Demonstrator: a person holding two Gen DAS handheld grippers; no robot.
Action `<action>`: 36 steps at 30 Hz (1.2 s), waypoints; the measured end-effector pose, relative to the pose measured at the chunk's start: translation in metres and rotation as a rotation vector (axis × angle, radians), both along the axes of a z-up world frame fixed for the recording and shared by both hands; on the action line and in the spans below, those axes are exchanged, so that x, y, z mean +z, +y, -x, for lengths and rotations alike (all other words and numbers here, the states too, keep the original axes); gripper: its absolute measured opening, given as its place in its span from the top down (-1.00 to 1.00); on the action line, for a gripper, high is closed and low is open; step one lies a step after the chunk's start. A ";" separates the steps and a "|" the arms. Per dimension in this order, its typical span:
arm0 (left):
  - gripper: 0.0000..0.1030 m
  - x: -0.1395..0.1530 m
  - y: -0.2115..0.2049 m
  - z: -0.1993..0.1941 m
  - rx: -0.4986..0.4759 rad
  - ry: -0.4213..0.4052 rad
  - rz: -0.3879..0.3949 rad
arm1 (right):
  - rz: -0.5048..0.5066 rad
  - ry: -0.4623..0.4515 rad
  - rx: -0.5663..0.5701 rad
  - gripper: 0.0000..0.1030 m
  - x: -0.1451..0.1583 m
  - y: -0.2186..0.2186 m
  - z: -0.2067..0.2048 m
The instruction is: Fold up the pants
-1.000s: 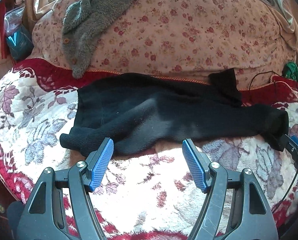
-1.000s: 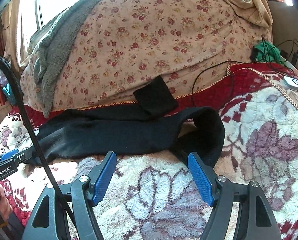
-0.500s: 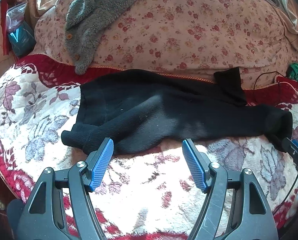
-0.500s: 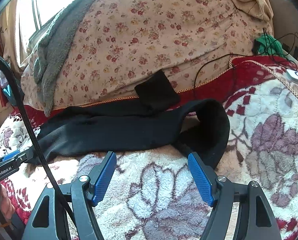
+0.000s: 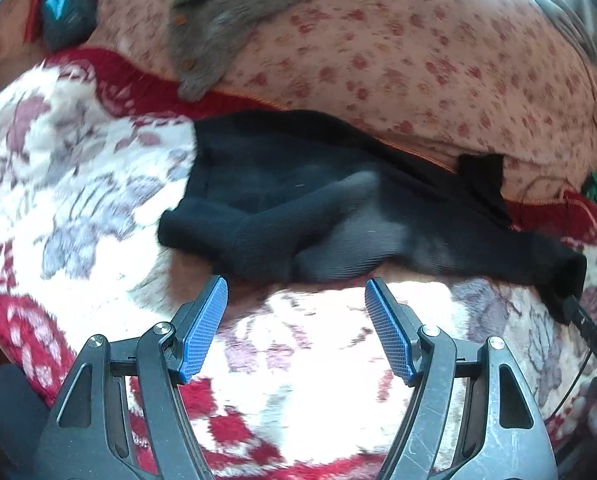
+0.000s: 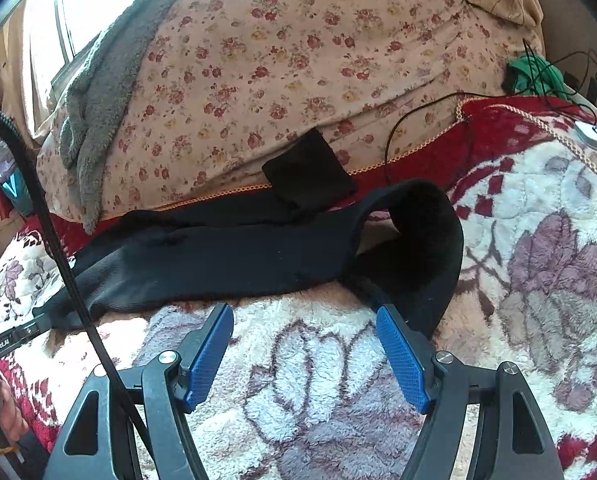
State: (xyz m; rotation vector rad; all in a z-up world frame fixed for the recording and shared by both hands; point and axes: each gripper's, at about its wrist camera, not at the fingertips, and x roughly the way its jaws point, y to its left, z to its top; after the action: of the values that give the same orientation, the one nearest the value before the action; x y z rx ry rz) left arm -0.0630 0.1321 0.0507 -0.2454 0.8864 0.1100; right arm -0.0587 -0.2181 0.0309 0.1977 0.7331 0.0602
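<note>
Black pants (image 5: 338, 208) lie stretched across a floral fleece blanket (image 5: 298, 340), bunched at their left end. My left gripper (image 5: 296, 284) is open and empty, just short of the pants' near edge at that bunched end. In the right wrist view the pants (image 6: 226, 252) run leftwards and their open, fleece-lined end (image 6: 422, 240) gapes at the right. My right gripper (image 6: 304, 312) is open and empty, its right finger (image 6: 402, 356) at the edge of that opening. A black flap (image 6: 308, 172) rests against the pillow behind.
A big flowered pillow (image 6: 298, 72) rises behind the pants with a grey fleece garment (image 6: 106, 92) draped over it. A black cable (image 6: 418, 120), a green item (image 6: 538, 76) and a white device (image 6: 596, 136) lie at the right. A blue bag (image 5: 64, 12) sits far left.
Both grippers have moved closer to the pants. The left view has swung so the bunched left end sits nearer its centre. Both stay open.
</note>
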 end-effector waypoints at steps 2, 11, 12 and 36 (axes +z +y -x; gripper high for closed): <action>-0.40 -0.007 0.012 0.000 0.039 0.006 0.032 | -0.015 0.010 -0.004 -0.41 -0.004 -0.003 -0.002; -0.40 -0.028 0.035 -0.019 0.143 0.000 0.201 | -0.037 0.046 -0.021 -0.41 -0.016 -0.013 -0.007; -0.40 -0.028 0.035 -0.021 0.149 -0.002 0.208 | -0.038 0.048 -0.022 -0.41 -0.017 -0.014 -0.008; -0.16 -0.034 0.016 -0.076 0.130 0.037 0.091 | -0.421 0.014 -0.190 0.11 -0.028 -0.087 -0.079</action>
State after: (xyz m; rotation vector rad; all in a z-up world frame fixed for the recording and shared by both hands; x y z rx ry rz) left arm 0.0132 0.1482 0.0168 -0.3873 0.9129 0.1953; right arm 0.0206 -0.3055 0.0028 0.6686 0.7062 0.0317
